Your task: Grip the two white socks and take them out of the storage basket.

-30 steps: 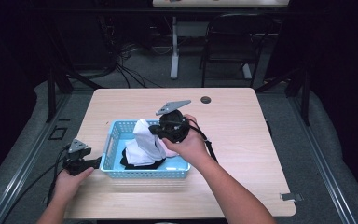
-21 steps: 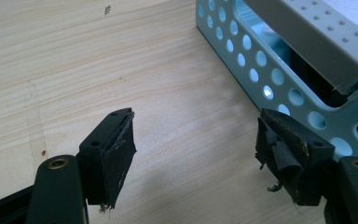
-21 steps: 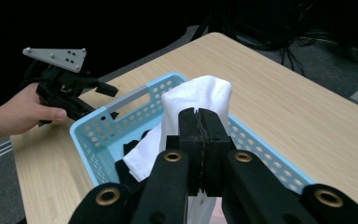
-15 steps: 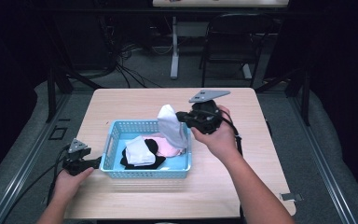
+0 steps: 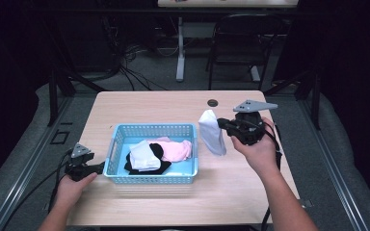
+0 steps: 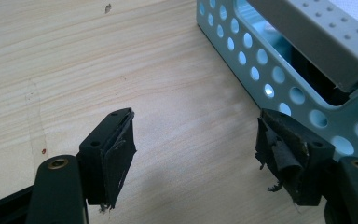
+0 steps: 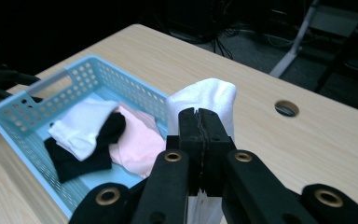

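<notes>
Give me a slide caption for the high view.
Right hand-held gripper holds a white sock beside the blue basket of socks.

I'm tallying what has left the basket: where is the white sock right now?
In the high view the white sock hangs from the shut right gripper, just right of the blue basket, above the bare table.

Nothing readable is showing up anywhere here, no labels, brand names, numbers or signs on anything in these shots, whichever view I'm looking at.
</notes>
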The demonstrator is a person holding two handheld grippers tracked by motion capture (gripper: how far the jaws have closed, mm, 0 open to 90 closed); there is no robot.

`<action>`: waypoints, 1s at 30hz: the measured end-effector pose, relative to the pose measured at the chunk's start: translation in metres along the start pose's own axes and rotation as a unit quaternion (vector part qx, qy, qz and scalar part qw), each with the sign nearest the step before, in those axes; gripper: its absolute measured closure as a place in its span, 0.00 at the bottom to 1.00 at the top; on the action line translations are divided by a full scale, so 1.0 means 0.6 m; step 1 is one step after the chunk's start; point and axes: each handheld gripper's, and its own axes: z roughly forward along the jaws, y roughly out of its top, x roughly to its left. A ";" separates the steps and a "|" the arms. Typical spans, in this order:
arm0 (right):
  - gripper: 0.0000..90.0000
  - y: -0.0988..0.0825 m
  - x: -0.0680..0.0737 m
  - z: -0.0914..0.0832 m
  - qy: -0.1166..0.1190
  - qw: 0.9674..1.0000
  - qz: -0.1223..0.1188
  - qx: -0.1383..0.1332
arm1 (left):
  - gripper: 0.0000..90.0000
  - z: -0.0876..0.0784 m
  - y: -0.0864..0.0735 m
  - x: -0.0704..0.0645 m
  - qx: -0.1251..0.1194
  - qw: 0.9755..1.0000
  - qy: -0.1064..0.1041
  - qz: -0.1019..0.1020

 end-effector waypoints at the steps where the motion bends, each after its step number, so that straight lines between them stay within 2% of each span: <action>1: 0.99 -0.008 -0.004 0.000 -0.003 1.000 0.006 0.000 | 0.31 0.000 0.000 0.000 0.000 1.000 0.000 0.000; 2: 0.99 -0.022 -0.012 0.000 -0.005 1.000 0.016 0.004 | 0.31 0.000 0.000 0.000 0.000 1.000 0.000 0.000; 4: 1.00 -0.028 -0.016 0.000 -0.003 1.000 0.022 0.006 | 0.31 0.000 0.000 0.000 0.000 1.000 0.000 0.001; 5: 1.00 -0.041 -0.021 0.003 0.000 0.999 0.034 0.008 | 0.31 0.001 0.000 -0.001 0.000 1.000 0.000 0.000; 12: 0.99 -0.067 -0.021 0.017 0.014 0.999 0.049 0.014 | 0.31 0.002 0.000 -0.001 0.002 1.000 0.001 0.000; 13: 1.00 -0.076 -0.026 0.024 0.012 0.998 0.055 0.023 | 0.31 0.002 0.000 -0.001 0.002 1.000 0.001 0.000; 16: 0.99 -0.089 -0.035 0.032 0.012 0.997 0.069 0.024 | 0.31 0.001 0.000 -0.001 0.002 1.000 0.001 0.001; 17: 0.99 -0.103 -0.047 0.041 -0.003 0.997 0.072 0.039 | 0.31 0.001 0.000 -0.001 0.002 1.000 0.001 0.002; 18: 0.99 -0.103 -0.047 0.041 -0.003 0.997 0.072 0.039 | 0.31 0.001 0.000 -0.001 0.002 1.000 0.001 0.002; 20: 0.99 -0.129 -0.071 0.054 -0.027 0.994 0.087 0.055 | 0.31 0.001 -0.001 -0.001 0.001 1.000 0.001 0.001; 22: 0.99 -0.137 -0.080 0.058 -0.034 0.993 0.095 0.058 | 0.31 0.001 0.000 -0.001 0.002 1.000 0.000 0.002; 25: 0.99 -0.168 -0.111 0.064 -0.060 0.988 0.119 0.076 | 0.31 0.001 0.000 -0.001 0.002 1.000 0.001 0.001; 26: 0.99 -0.168 -0.111 0.064 -0.060 0.988 0.119 0.076 | 0.31 0.001 0.000 -0.001 0.002 1.000 0.001 0.001; 27: 0.99 -0.179 -0.120 0.065 -0.077 0.986 0.124 0.082 | 0.31 0.002 0.000 -0.001 0.003 1.000 0.001 0.001; 30: 0.99 -0.187 -0.128 0.063 -0.085 0.984 0.128 0.086 | 0.31 0.002 0.000 -0.001 0.003 1.000 0.001 0.001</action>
